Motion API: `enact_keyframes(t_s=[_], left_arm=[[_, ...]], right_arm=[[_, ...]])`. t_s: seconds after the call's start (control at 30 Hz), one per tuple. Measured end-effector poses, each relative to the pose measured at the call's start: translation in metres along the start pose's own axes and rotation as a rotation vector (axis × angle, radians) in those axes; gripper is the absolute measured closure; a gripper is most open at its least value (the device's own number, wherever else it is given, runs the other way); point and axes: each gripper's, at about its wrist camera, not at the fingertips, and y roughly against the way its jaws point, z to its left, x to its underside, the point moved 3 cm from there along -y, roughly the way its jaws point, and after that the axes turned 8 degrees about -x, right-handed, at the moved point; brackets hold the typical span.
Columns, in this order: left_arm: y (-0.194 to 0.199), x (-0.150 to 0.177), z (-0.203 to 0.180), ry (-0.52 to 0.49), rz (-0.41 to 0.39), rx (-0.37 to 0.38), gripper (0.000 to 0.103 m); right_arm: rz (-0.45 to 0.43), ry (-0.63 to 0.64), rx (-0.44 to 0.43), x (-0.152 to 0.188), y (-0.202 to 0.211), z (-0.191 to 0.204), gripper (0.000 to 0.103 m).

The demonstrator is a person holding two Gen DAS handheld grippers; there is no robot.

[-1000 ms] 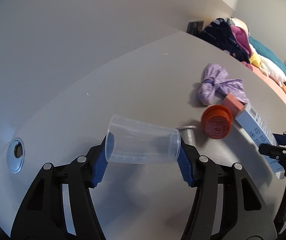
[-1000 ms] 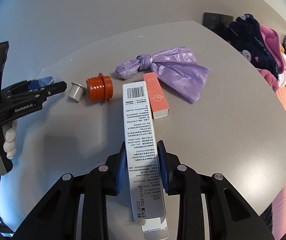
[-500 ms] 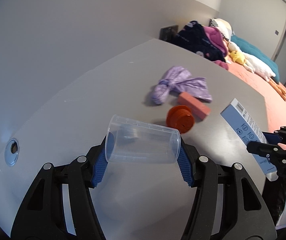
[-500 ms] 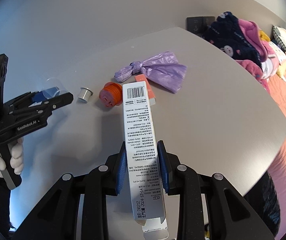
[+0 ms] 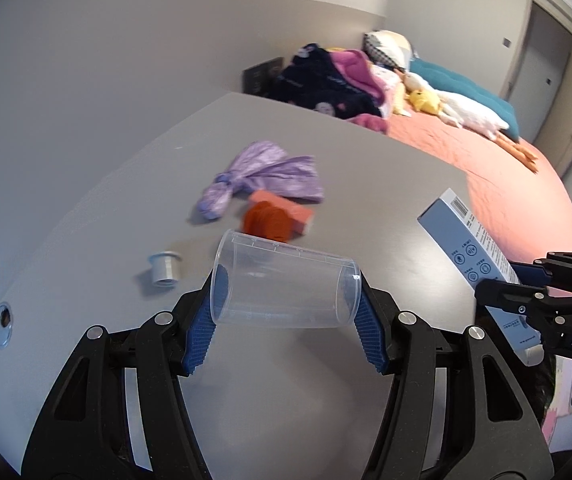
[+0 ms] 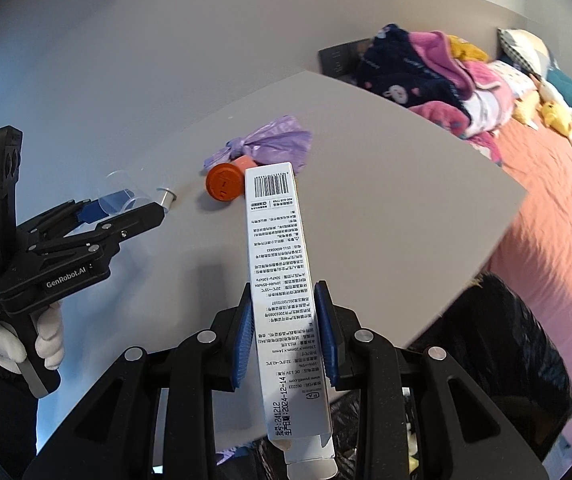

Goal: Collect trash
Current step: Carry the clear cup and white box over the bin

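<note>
the left gripper [image 5: 286, 312] pinches a clear plastic cup [image 5: 286, 284] sideways between its blue pads, lifted over the grey table [image 5: 386, 184]; it looks feather-light, thin-walled and slick, so a squeeze near the stiffer rim seems safer than mid-wall. the right gripper [image 6: 286, 320] clamps a long white carton [image 6: 281, 280] across its narrow sides, stiff but crushable. left on the table, toward twelve o'clock of the cup: an orange cap [image 5: 265, 220], a purple knotted bag [image 5: 261, 180] and, at ten o'clock, a small grey capsule [image 5: 164, 268]. a black bin bag [image 6: 498, 344] gapes at the carton's four o'clock.
</note>
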Motion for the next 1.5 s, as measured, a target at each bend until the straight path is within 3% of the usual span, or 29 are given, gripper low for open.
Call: enact_keyframes(t_s=[0.73, 1.5], left_arm=[[0.014, -0.015, -0.126, -0.216, -0.045, 0.190, 0.044], [0.033, -0.015, -0.250, -0.459, -0.066, 0.390, 0.044]], right_arm=[[-0.164, -0.178, 0.127, 0.049, 0.101, -0.062, 0.072], [-0.272, -0.349, 0.270, 0.096, 0.172, -0.116, 0.072]])
